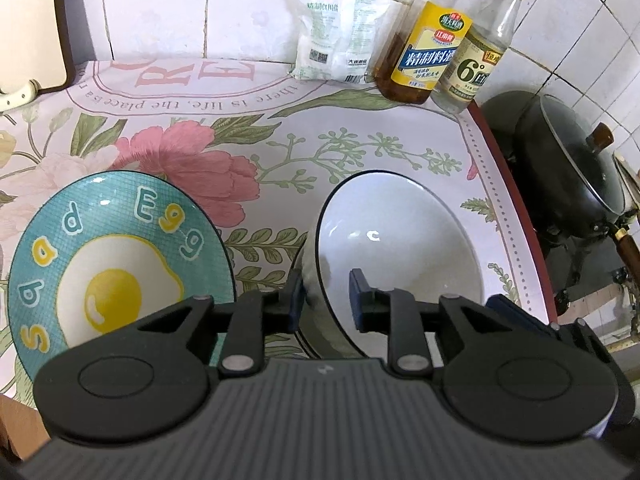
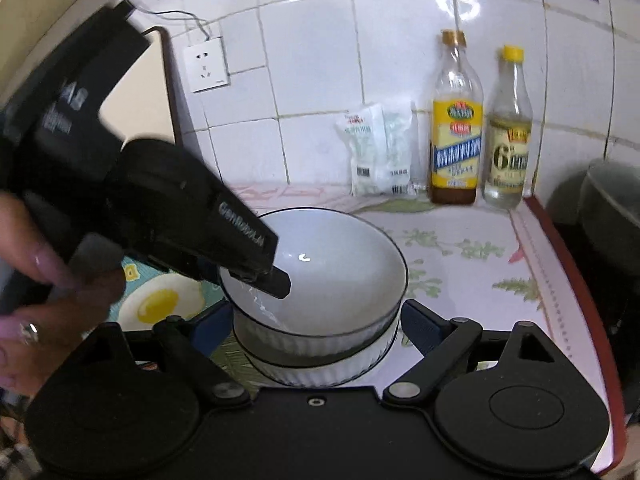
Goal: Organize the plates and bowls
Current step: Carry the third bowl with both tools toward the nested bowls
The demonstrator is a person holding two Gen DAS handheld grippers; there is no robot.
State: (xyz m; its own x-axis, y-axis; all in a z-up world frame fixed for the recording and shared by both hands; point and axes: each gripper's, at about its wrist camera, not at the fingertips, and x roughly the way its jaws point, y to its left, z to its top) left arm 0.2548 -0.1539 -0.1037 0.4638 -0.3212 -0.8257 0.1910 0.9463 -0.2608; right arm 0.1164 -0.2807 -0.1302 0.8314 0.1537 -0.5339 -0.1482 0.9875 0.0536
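A white bowl with a dark rim sits nested in a ribbed white bowl on the floral cloth. A teal plate with a fried-egg picture lies left of it; it also shows in the right wrist view. My left gripper straddles the top bowl's near-left rim, one finger inside and one outside, with a gap to the rim. In the right wrist view the left gripper's finger dips into the white bowl. My right gripper is open, its fingers on either side of the ribbed bowl.
A salt bag and two bottles stand at the tiled back wall. A black wok with a lid sits off the table's right edge. A cutting board leans at the far left. A wall socket is behind.
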